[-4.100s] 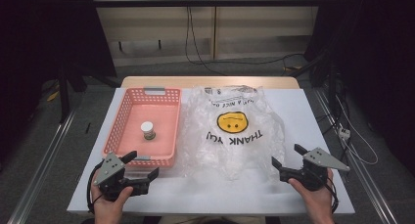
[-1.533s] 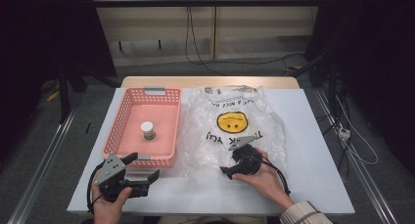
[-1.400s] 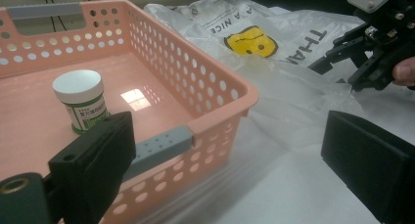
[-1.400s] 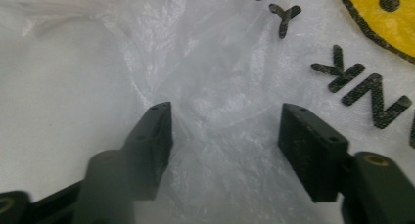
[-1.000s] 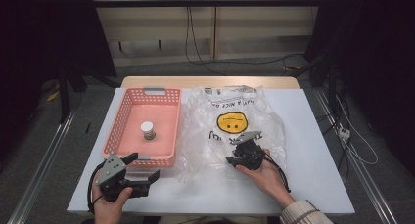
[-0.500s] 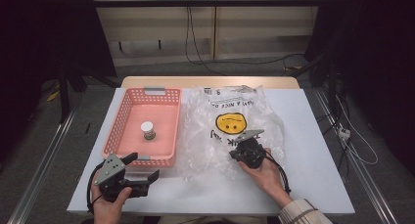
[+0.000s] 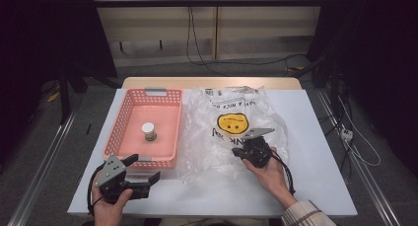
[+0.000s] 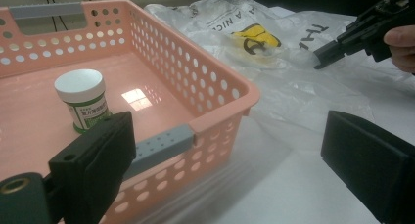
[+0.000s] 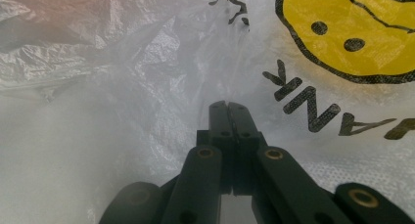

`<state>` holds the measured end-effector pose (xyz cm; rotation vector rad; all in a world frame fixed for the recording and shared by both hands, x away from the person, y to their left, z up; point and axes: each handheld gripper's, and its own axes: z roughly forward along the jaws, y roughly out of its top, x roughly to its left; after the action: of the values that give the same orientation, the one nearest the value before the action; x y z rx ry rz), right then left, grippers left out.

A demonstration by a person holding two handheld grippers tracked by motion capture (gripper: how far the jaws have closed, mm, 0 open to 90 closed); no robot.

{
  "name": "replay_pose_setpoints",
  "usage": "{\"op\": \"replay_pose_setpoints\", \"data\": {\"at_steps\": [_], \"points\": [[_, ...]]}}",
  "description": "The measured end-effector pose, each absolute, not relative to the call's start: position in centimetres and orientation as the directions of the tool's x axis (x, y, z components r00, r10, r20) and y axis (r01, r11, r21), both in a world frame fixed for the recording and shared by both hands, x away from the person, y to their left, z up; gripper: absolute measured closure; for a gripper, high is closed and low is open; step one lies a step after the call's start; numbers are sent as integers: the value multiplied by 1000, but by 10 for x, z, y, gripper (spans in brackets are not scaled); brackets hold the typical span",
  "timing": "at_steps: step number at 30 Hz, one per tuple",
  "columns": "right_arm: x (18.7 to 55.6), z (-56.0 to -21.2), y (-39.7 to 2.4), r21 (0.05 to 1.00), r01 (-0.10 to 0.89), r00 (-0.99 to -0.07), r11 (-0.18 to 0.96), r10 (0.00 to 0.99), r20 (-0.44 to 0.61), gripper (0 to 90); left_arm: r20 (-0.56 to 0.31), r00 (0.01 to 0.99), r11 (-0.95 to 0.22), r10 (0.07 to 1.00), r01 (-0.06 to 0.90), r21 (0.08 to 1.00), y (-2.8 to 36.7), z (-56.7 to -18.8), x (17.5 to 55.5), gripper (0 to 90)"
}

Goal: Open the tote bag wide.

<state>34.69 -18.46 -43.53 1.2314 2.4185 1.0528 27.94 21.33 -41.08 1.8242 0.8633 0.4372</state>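
Observation:
A crumpled clear plastic bag (image 7: 209, 137) with a yellow smiley print lies flat in the middle of the white table. My right gripper (image 7: 237, 152) rests on its near right part, just below the smiley. In the right gripper view its jaws (image 9: 228, 107) are pressed together, pinching a fold of the film (image 9: 122, 87). My left gripper (image 7: 143, 168) is held at the near corner of the pink basket (image 7: 114, 137), open, with nothing between its jaws (image 8: 230, 136). A small white-lidded green jar (image 7: 149, 131) (image 8: 82, 99) stands upright in the basket.
The basket's perforated wall (image 8: 195, 72) and grey handle lie just ahead of the left jaws. The bag's edge (image 8: 274, 72) lies against the basket's right side. The right gripper (image 8: 325, 57) appears at the far right in the left gripper view. Bare table lies right of the bag.
The right hand came in from the table's right edge onto the bag, then edged slightly away from me. Its jaws closed on the film. The left hand has kept still.

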Motion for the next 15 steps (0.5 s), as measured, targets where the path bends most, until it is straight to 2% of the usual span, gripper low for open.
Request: {"op": "replay_pose_setpoints", "data": {"at_steps": [15], "points": [[348, -414, -193, 750, 576, -628, 324, 763, 153, 900, -96, 673, -209, 733, 358, 910, 214, -410, 279, 59]]}}
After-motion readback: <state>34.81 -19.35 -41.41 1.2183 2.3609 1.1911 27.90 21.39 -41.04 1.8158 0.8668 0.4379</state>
